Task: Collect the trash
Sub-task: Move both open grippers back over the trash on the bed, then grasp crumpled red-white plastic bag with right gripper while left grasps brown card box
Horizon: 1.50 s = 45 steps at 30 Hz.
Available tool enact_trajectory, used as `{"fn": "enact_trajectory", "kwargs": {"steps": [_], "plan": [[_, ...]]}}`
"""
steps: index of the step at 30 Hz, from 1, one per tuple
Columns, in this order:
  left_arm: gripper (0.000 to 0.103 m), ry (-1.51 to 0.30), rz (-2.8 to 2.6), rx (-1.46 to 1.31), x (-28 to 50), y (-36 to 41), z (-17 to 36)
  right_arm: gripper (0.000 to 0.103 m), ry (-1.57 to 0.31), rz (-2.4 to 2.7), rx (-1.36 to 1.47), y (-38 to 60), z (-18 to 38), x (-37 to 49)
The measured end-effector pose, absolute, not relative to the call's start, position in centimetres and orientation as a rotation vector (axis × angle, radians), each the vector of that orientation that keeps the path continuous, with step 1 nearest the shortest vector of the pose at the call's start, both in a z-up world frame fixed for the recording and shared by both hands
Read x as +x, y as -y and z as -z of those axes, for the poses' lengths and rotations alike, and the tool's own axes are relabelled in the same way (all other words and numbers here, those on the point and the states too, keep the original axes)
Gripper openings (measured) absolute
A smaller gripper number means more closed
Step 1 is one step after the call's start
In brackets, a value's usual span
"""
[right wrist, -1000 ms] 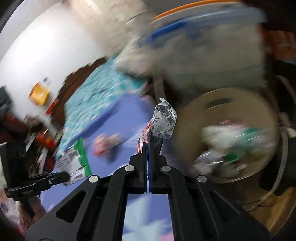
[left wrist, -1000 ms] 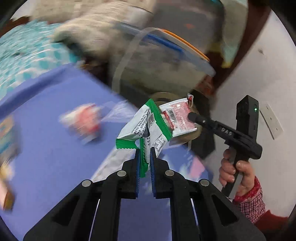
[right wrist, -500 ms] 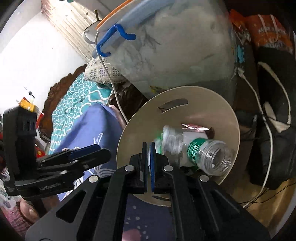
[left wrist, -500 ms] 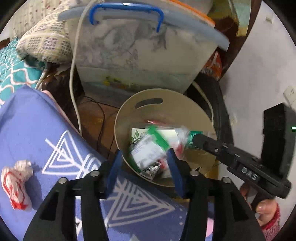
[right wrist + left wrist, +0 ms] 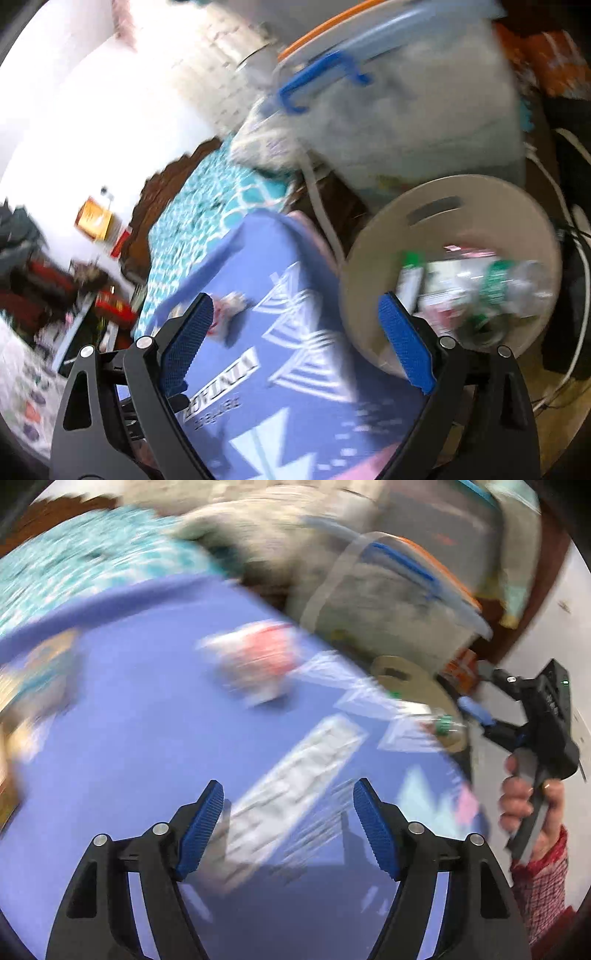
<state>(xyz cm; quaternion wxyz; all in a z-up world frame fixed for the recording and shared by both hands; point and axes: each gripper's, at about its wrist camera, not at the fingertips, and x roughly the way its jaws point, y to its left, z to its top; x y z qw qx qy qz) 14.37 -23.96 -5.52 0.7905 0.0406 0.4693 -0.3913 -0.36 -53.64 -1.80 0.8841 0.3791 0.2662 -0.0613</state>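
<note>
A: Left wrist view first. Left gripper [image 5: 288, 827] has just been opening; the jaws stand wide, nothing between them. A second ago it clamped a green-and-white wrapper, so that piece is released. The view has swung from over the bin back to the purple cloth [image 5: 122, 738].

B: What trash is left?

A: A crumpled red-and-white wrapper [image 5: 255, 664] lies on the cloth, upper centre of that frame, badly blurred. In the right wrist view it shows at centre left [image 5: 229, 306], just past the left jaw.

B: And the right side?

A: Right gripper [image 5: 295, 339] has also just been opening; jaws spread, empty. The foil scrap it pinched a second ago is gone from it. The beige bin [image 5: 373, 280] sits at centre right, holding a clear bottle [image 5: 517, 284] and wrappers; I cannot pick out the foil among them.

B: Reading?

A: Both drops look done. Next pick is likely the red-and-white wrapper.
</note>
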Motion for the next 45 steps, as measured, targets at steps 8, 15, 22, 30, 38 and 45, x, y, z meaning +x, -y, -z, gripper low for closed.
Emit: {"fn": "enact_trajectory", "kwargs": {"steps": [8, 15, 22, 30, 38, 45], "plan": [[0.069, -1.012, 0.549, -0.146, 17.7, 6.3, 5.3, 0.087, -0.673, 0.019, 0.697, 45.0, 2.6, 9.1], [0.079, -1.029, 0.432, -0.287, 23.7, 4.6, 4.4, 0.087, -0.775, 0.107, 0.708, 43.4, 5.5, 17.6], [0.081, -1.078, 0.306, -0.218, 27.7, 8.8, 6.5, 0.036, -0.837, 0.072, 0.717, 41.0, 7.7, 17.4], [0.062, -1.046, 0.425, -0.095, 22.6, 6.6, 6.3, 0.034, -0.785, -0.037, 0.680, 37.2, 6.3, 9.5], [0.061, -1.084, 0.646, -0.075, 11.6, 4.4, 5.2, 0.034, -0.733, -0.121, 0.746, 34.0, 6.3, 2.5], [0.063, -1.080, 0.723, 0.016, 7.2, 5.9, 4.8, 0.036, -0.772, -0.112, 0.547, 31.3, 5.6, -0.8]]}}
